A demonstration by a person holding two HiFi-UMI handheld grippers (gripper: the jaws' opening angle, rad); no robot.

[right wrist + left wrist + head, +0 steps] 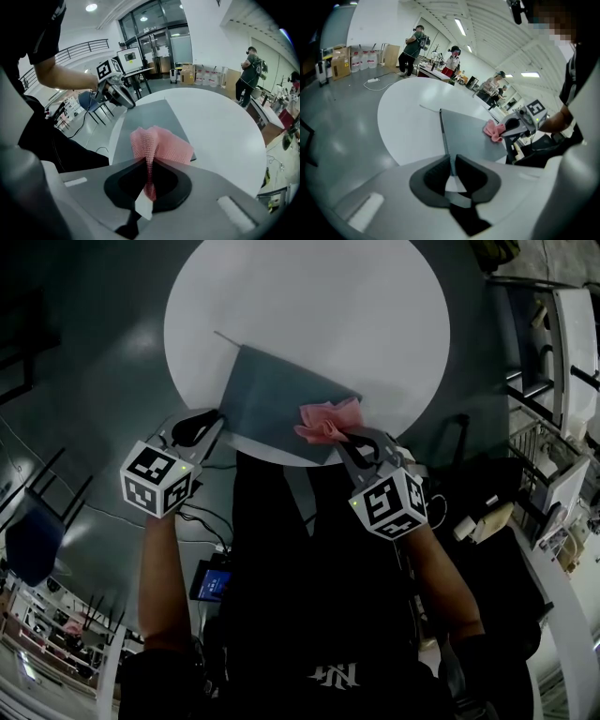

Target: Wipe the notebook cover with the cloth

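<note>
- Pinching a fold of the pink cloth (161, 143), the right gripper (149, 164) has its jaws pressed tight on the fabric, which fans out past them.
- Clamping the near left corner of the grey notebook (277, 399), the left gripper (451, 161) has its jaws closed with the thin cover caught between them.
- The loose part of the cloth rests on the notebook's near right corner, touching the cover.
- The notebook lies flat on the round white table (309, 306), turned at an angle, with its nearest corner reaching the table's rim on the person's side.
- The two grippers sit at opposite near corners of the notebook, and each carries a marker cube (157, 479) behind its jaws.
- Around the table is grey floor (342, 122), and several people (412, 49) stand by benches far off in the left gripper view.
</note>
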